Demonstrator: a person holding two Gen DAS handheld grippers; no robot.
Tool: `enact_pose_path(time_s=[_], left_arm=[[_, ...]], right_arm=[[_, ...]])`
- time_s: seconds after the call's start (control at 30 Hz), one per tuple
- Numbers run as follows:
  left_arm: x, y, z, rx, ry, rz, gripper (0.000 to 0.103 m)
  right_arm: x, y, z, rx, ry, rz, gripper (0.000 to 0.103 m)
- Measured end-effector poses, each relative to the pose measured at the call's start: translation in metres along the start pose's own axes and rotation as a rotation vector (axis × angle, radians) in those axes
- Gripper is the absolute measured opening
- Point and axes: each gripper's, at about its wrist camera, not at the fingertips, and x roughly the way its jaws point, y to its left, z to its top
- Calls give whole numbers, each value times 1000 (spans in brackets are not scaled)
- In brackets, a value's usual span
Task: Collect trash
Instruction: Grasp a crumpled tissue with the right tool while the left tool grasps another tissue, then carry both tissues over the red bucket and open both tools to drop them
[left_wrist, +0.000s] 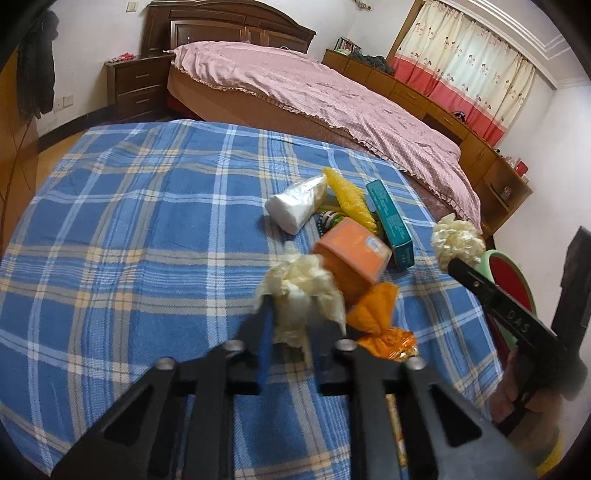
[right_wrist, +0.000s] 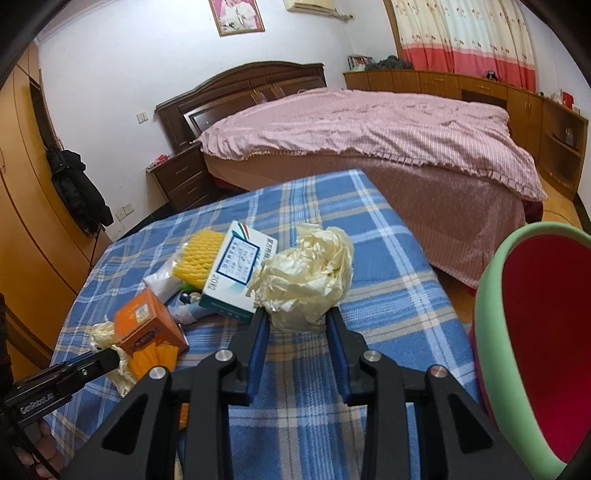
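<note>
My left gripper (left_wrist: 290, 314) is shut on a crumpled cream paper wad (left_wrist: 299, 291) just above the blue plaid tablecloth (left_wrist: 129, 221). My right gripper (right_wrist: 297, 315) is shut on a second cream paper wad (right_wrist: 306, 273), held above the cloth; it also shows in the left wrist view (left_wrist: 456, 240). The left gripper and its wad show in the right wrist view (right_wrist: 107, 347). A red bin with a green rim (right_wrist: 495, 295) stands to the right of the table.
On the table lie an orange box (left_wrist: 354, 254), a teal box (left_wrist: 391, 218), a white tissue pack (left_wrist: 299, 203), yellow foam netting (left_wrist: 347, 195) and orange wrappers (left_wrist: 376, 314). A pink-covered bed (left_wrist: 314, 85) stands behind.
</note>
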Motion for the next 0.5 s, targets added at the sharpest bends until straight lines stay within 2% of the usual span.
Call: enact_pose_path(time_s=[0.2, 0.5], left_arm=[[-10, -1, -1, -4, -19, -12, 10], [-40, -12, 1, 18, -107, 2, 10]], right_arm=[[-17, 3, -3, -1, -22, 18, 34], [-48, 4, -9, 6, -57, 36, 34]])
